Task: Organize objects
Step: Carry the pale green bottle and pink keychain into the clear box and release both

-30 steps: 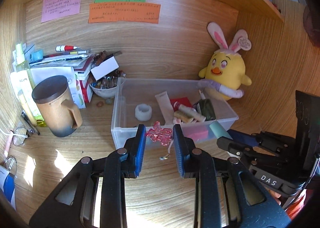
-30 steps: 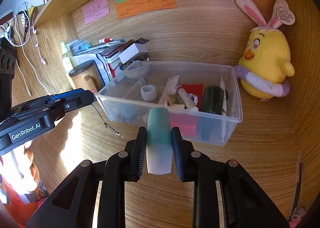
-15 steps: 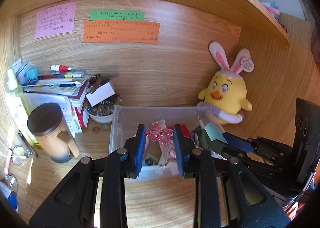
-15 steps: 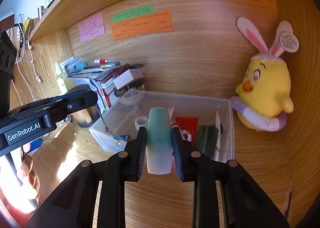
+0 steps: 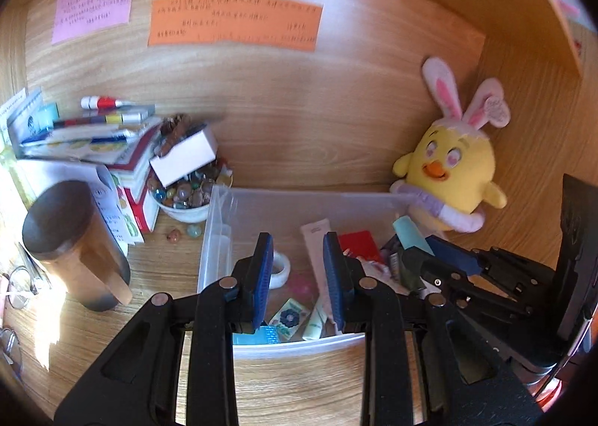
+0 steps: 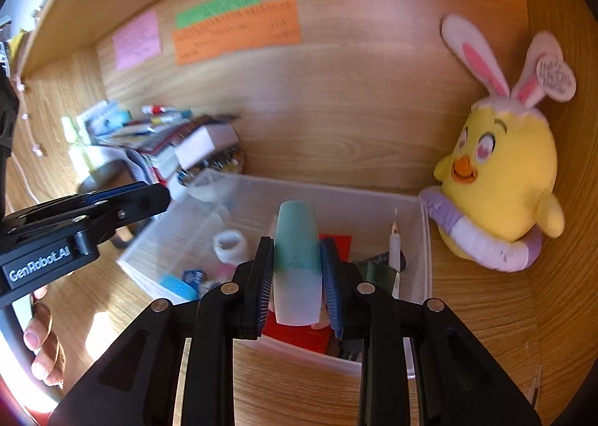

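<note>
A clear plastic bin (image 5: 220, 239) (image 6: 426, 257) holds a white tape roll (image 5: 278, 269), tubes, a red card and other small items. My left gripper (image 5: 297, 239) hangs over the bin's near half. Its pads stand a little apart and nothing shows between them. A faint pink patch (image 5: 301, 282) lies in the bin below the gap. My right gripper (image 6: 298, 241) is shut on a teal-and-white tube (image 6: 297, 257), held upright over the bin's front middle. From the left wrist, that tube (image 5: 409, 233) shows at the bin's right end. The right wrist view has the left gripper (image 6: 157, 198) at the bin's left.
A yellow plush chick (image 5: 452, 171) (image 6: 501, 171) leans in the right corner beside the bin. Left of the bin are a bowl of marbles (image 5: 187, 201), a stack of books and pens (image 5: 93, 134) and a lidded brown mug (image 5: 71, 239). A wooden shelf runs overhead.
Both grippers have moved forward over the bin. The pink charm that sat between the left pads is gone from them. The right gripper keeps its grip on the tube.
</note>
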